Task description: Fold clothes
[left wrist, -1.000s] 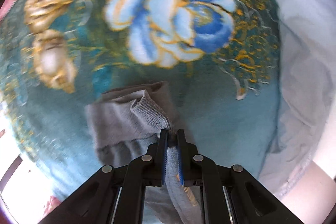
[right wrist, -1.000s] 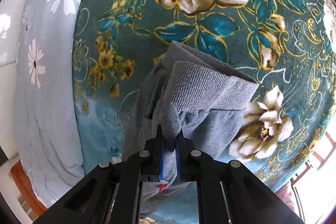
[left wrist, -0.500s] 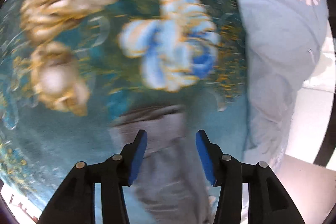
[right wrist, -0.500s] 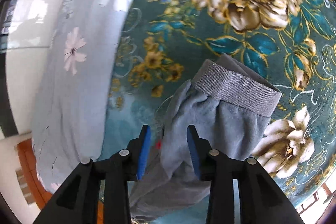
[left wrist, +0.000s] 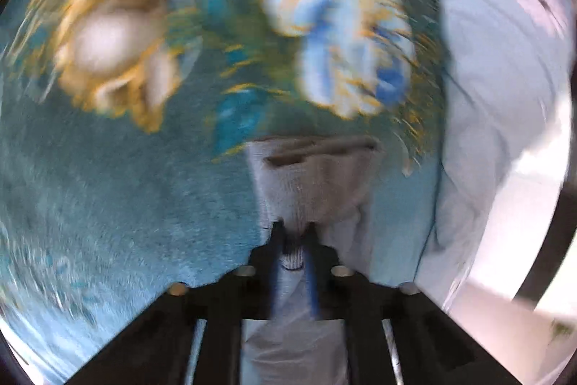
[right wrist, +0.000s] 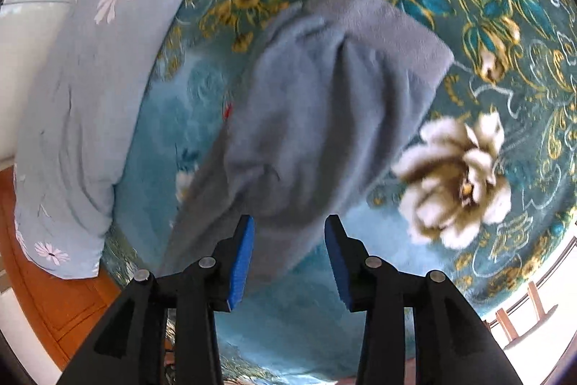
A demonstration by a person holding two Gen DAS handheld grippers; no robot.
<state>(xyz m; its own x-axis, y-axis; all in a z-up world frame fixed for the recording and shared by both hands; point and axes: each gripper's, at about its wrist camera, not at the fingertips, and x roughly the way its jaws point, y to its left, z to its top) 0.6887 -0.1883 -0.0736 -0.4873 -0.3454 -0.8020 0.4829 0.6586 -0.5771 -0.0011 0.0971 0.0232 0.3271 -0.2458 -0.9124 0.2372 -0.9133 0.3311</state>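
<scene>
My left wrist view is smeared with motion blur, so the flowers on the teal blanket [left wrist: 108, 197] read as soft blobs and I cannot make out seams on the grey garment [left wrist: 313, 183]. Its lower part is cut off behind the black arms at the bottom of the frame. In the right wrist view the garment [right wrist: 324, 118] lies crumpled in the centre of the frame, and its near edge is hidden between the finger mounts.

A pale blue sheet with daisies [right wrist: 72, 89] fills the left of the right view, with orange wood floor [right wrist: 47, 294] in the lower left; the same sheet [left wrist: 497, 96] runs down the right of the left view.

The left gripper [left wrist: 294, 233] has just closed again, after standing spread half a second ago, and now pinches the ribbed cuff of the garment. The right gripper [right wrist: 288, 233] has let go of the fold it pinched 1 second ago; its blue pads [right wrist: 241, 262] have been opening and stand apart over the cloth without pressing it.
</scene>
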